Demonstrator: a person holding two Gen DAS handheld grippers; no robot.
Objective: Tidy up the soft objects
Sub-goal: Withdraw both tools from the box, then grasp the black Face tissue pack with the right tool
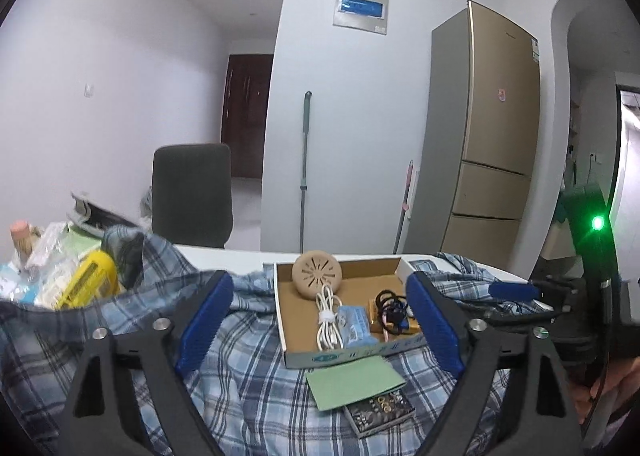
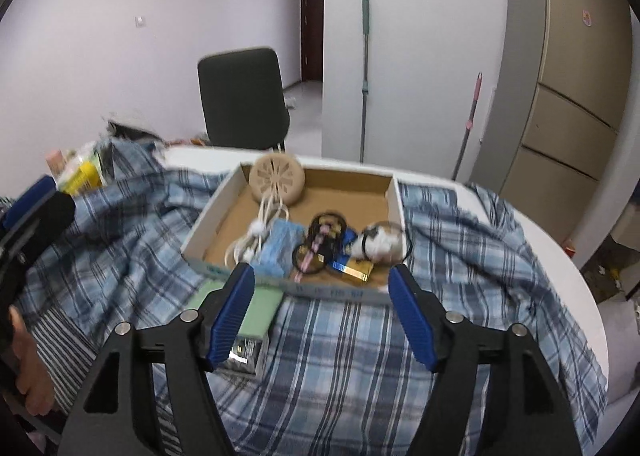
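Left tongs: the black left tongs with blue ribbed pads (image 1: 320, 320) stand spread wide, nothing between the pads, held above the cloth and facing the box.
Right tongs: the black right tongs with blue ribbed pads (image 2: 322, 314) stand spread as well, empty, held above the cloth just short of the box's near wall.
Soft cloth: a blue, white and dark plaid fabric (image 1: 256, 388) lies rumpled over the white round tabletop (image 2: 560, 256); it spreads under the box and bunches up at the left.
Box: a shallow open cardboard box with white outer walls (image 1: 296, 336) sits on the plaid fabric, about in the middle.
Inside the box: a round beige slotted plastic disc (image 1: 317, 275) leans at the far left corner; a coiled white cable with a tie (image 1: 328, 320) lies in front of it; a light blue packet (image 1: 354, 326) lies just beside the cable; black hair ties (image 2: 326, 232) lie on a gold-coloured bar (image 2: 356, 273) at the right.
In front of the box: a pale green flat card (image 1: 354, 382) lies on the fabric, partly over a small dark patterned box (image 1: 380, 412).
Left clutter: a yellow packet (image 1: 90, 280) and clear wrappers are heaped at the fabric's left edge.
Background: a dark grey chair (image 1: 192, 192) stands behind the tabletop; a green-handled mop (image 1: 305, 168) leans on the white wall; a gold-coloured refrigerator (image 1: 492, 128) stands at the right.
Person: a hand (image 2: 28, 368) shows at the left edge of the right wrist view.
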